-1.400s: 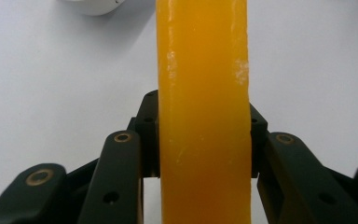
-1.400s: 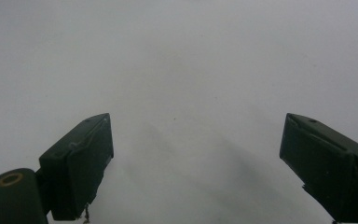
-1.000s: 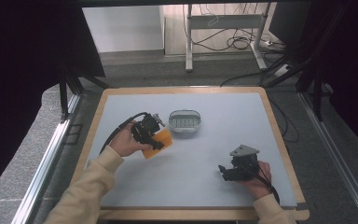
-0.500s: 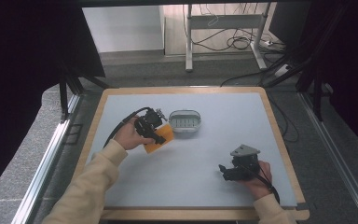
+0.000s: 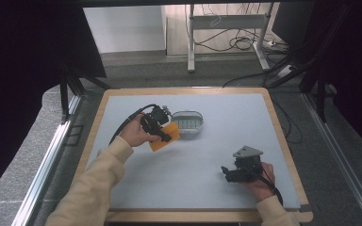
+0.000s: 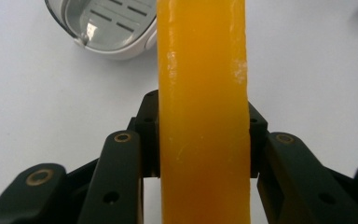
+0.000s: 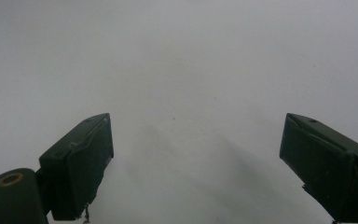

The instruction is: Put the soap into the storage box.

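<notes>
An orange soap bar (image 6: 203, 107) stands on edge between the jaws of my left gripper (image 6: 203, 135), which is shut on it. In the high view the left gripper (image 5: 166, 136) holds the soap bar (image 5: 165, 139) just left of a grey oval soap dish (image 5: 187, 123) at the middle back of the table. The soap dish (image 6: 105, 28) with its slotted insert lies beyond the bar at the upper left of the left gripper view. My right gripper (image 5: 227, 172) rests low at the right front, jaws wide apart (image 7: 196, 163) over bare surface, holding nothing.
The white table top (image 5: 217, 150) has a wooden rim (image 5: 283, 141). Dark frame posts and curtains flank both sides. Cables and a metal table leg lie on the floor beyond the far edge.
My left gripper has carried the soap bar a little toward the soap dish and turned slightly. The right gripper has stayed put.
</notes>
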The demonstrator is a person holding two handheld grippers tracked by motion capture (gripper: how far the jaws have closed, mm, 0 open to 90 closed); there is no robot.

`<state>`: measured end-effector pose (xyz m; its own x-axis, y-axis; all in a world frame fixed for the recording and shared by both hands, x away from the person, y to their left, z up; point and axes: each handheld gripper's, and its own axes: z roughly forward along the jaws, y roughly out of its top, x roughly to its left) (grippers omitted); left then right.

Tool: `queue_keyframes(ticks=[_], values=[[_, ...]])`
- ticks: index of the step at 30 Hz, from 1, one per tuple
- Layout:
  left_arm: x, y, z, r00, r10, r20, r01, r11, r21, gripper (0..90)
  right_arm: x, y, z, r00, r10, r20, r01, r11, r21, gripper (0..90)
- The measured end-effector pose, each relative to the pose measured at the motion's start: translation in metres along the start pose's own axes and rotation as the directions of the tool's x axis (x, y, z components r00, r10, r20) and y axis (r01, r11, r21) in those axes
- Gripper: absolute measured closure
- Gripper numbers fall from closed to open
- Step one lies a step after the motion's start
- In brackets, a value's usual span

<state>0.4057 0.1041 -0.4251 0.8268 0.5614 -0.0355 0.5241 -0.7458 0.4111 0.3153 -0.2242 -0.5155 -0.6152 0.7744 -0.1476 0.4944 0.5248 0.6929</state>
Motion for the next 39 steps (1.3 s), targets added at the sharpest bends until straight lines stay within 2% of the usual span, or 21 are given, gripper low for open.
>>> queue_keyframes(ticks=[3, 7, 10, 11, 21, 31, 39], values=[[-0.001, 0.003, -0.002, 1.0000, 0.004, -0.002, -0.004, 1.0000, -0.004, 61.9, 0.001, 0.001, -0.002, 1.0000, -0.005, 0.004, 0.005, 1.000, -0.020, 10.7], [-0.001, 0.008, -0.005, 0.9999, 0.013, -0.010, -0.013, 0.9999, -0.004, 61.9, 0.002, 0.001, -0.002, 0.9999, -0.011, 0.000, 0.011, 1.000, -0.016, 10.6], [-0.001, 0.010, -0.005, 0.9998, 0.018, 0.012, -0.018, 0.9998, -0.013, 61.9, 0.002, 0.001, -0.002, 0.9999, -0.011, -0.001, 0.011, 1.000, -0.013, 10.6], [-0.002, 0.012, -0.005, 0.9995, 0.032, 0.008, -0.032, 0.9994, -0.011, 61.9, 0.001, 0.001, -0.001, 0.9999, -0.013, 0.000, 0.013, 1.000, -0.012, 10.6], [0.000, 0.024, 0.001, 0.9976, 0.069, -0.006, -0.069, 0.9976, 0.003, 61.9, 0.000, 0.001, -0.002, 0.9999, -0.011, 0.001, 0.011, 1.000, -0.011, 10.6], [0.009, 0.038, 0.006, 0.9939, 0.109, 0.015, -0.109, 0.9940, -0.001, 61.9, 0.000, 0.001, -0.003, 0.9999, -0.016, 0.003, 0.016, 1.000, -0.013, 10.7], [0.016, 0.053, 0.012, 0.9875, 0.157, 0.015, -0.157, 0.9876, 0.002, 61.9, -0.001, 0.001, -0.002, 0.9998, -0.018, 0.001, 0.018, 1.000, -0.010, 10.7]])
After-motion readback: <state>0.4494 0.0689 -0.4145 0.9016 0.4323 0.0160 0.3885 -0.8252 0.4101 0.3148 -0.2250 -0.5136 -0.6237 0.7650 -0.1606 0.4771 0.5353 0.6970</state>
